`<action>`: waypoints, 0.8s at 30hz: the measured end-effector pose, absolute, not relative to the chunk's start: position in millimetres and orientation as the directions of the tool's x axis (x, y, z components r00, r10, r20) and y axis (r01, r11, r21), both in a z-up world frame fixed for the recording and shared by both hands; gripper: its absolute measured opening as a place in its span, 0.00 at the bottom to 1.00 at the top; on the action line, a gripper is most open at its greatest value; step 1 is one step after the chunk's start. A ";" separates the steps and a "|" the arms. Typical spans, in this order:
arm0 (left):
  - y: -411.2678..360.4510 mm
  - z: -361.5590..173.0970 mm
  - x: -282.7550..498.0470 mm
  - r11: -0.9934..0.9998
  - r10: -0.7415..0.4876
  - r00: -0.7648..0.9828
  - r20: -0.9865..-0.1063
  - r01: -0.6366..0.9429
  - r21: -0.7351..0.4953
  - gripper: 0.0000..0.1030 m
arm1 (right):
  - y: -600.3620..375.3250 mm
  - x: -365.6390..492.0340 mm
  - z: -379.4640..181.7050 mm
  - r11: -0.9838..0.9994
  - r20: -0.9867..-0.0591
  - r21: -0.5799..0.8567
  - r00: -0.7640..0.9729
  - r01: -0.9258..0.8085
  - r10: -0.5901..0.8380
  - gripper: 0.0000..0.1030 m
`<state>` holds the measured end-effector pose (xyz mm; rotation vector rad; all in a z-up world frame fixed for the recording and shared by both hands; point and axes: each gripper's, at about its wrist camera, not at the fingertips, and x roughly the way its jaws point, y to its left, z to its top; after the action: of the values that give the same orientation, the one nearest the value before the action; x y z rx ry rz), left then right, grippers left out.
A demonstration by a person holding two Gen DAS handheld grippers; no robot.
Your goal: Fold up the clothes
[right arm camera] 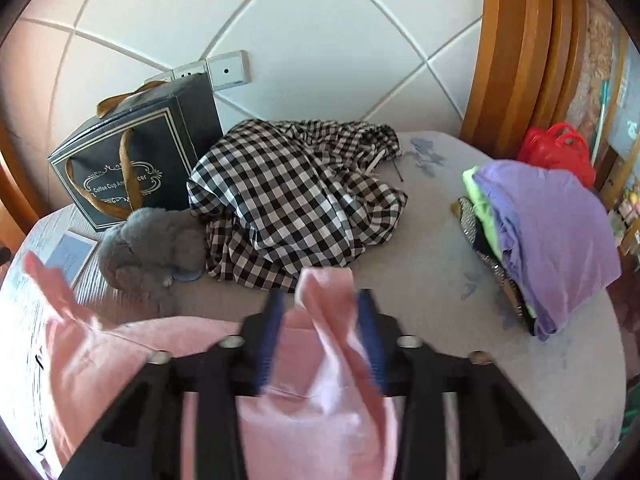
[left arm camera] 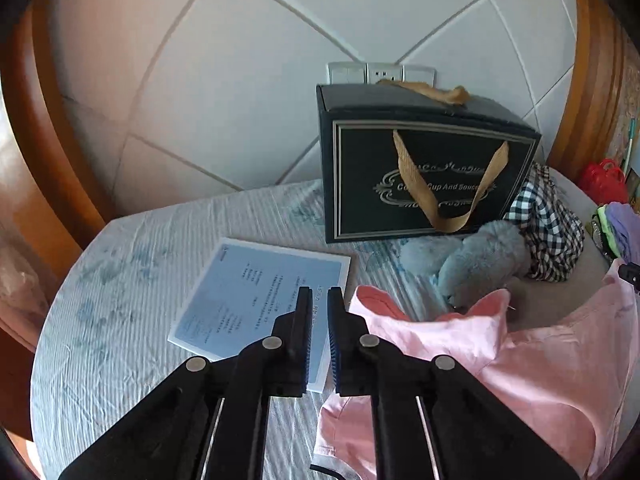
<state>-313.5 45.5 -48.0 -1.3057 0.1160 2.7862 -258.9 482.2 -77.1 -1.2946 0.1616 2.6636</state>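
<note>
The bed (right arm camera: 432, 312), under a pale printed sheet, serves as the work area, and its middle is left bare, probably so a garment can be spread there. The pink garment (right arm camera: 312, 408), the piece being folded, lies at the near edge, partly lifted and bunched. A black-and-white checked garment (right arm camera: 296, 196) sits crumpled toward the headboard, seemingly waiting its turn, while a stack of folded clothes (right arm camera: 552, 236) with a purple piece on top sits off to the right edge, out of the way of the folding.

The black gift box (left arm camera: 424, 168) with tan ribbon handles stands closed against the headboard; what it holds cannot be seen. A red plastic bag (right arm camera: 560, 148) lies beyond the stack, its contents hidden too. A grey plush toy (left arm camera: 484, 264) rests just in front of the box, and a blue paper sheet (left arm camera: 256, 300) lies flat beside the pink garment.

The right hand-held gripper (right arm camera: 320, 300) has its jaws apart with a fold of pink cloth rising between them; the blur hides whether the pads press it. The left hand-held gripper (left arm camera: 319, 300) is nearly closed, with only a narrow gap and nothing in it.
</note>
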 end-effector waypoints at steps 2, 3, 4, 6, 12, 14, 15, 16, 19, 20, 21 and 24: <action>45.1 -59.5 -309.8 -0.994 0.057 -0.588 -0.807 -0.109 0.009 0.07 | 487.6 -250.6 -83.6 -0.976 -0.799 0.012 -0.589 -0.215 0.120 0.62; 43.8 -63.9 -301.7 -0.992 0.079 -0.567 -0.820 -0.125 -0.009 0.10 | 490.4 -244.3 -85.5 -0.976 -0.804 0.013 -0.583 -0.219 0.120 0.62; 42.3 -67.8 -289.6 -0.990 0.083 -0.551 -0.831 -0.140 -0.006 0.14 | 493.2 -232.8 -84.8 -0.975 -0.806 0.026 -0.582 -0.220 0.110 0.62; 37.4 -76.3 -264.1 -0.988 0.087 -0.523 -0.848 -0.152 -0.008 0.27 | 497.7 -206.6 -86.7 -0.975 -0.817 0.036 -0.568 -0.220 0.098 0.62; 23.0 -108.7 -196.9 -0.987 0.126 -0.444 -0.887 -0.144 -0.068 0.28 | 502.5 -113.5 -105.3 -0.976 -0.876 0.067 -0.480 -0.208 0.042 0.62; 28.1 -119.2 -186.1 -0.984 0.138 -0.425 -0.895 -0.160 -0.076 0.28 | 501.4 -84.2 -114.4 -0.974 -0.898 0.085 -0.440 -0.210 0.016 0.60; 31.2 -124.0 -181.3 -0.983 0.144 -0.417 -0.897 -0.167 -0.080 0.28 | 500.4 -70.2 -118.9 -0.973 -0.907 0.090 -0.421 -0.214 0.009 0.58; 34.2 -128.8 -177.1 -0.982 0.145 -0.411 -0.900 -0.171 -0.080 0.28 | 499.3 -56.8 -122.8 -0.972 -0.915 0.090 -0.404 -0.218 0.006 0.57; 38.7 -142.2 -175.8 -0.983 0.155 -0.396 -0.905 -0.154 -0.101 0.28 | 499.3 -22.5 -129.1 -0.966 -0.927 0.106 -0.374 -0.238 -0.010 0.58; 41.1 -146.6 -177.5 -0.982 0.160 -0.386 -0.909 -0.153 -0.108 0.28 | 499.6 -12.4 -129.6 -0.963 -0.928 0.121 -0.371 -0.241 -0.024 0.59; 43.5 -151.0 -179.1 -0.982 0.166 -0.375 -0.912 -0.152 -0.116 0.28 | 499.6 -2.7 -130.0 -0.961 -0.929 0.132 -0.369 -0.244 -0.034 0.59; 54.7 -158.7 -180.9 -0.983 0.139 -0.395 -0.908 -0.167 -0.077 0.28 | 494.7 18.1 -130.4 -0.964 -0.931 0.136 -0.362 -0.226 -0.047 0.69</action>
<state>-180.9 54.7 -158.7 -1.6107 0.0390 2.4809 18.1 494.7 -130.4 -1.7068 0.3686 2.4780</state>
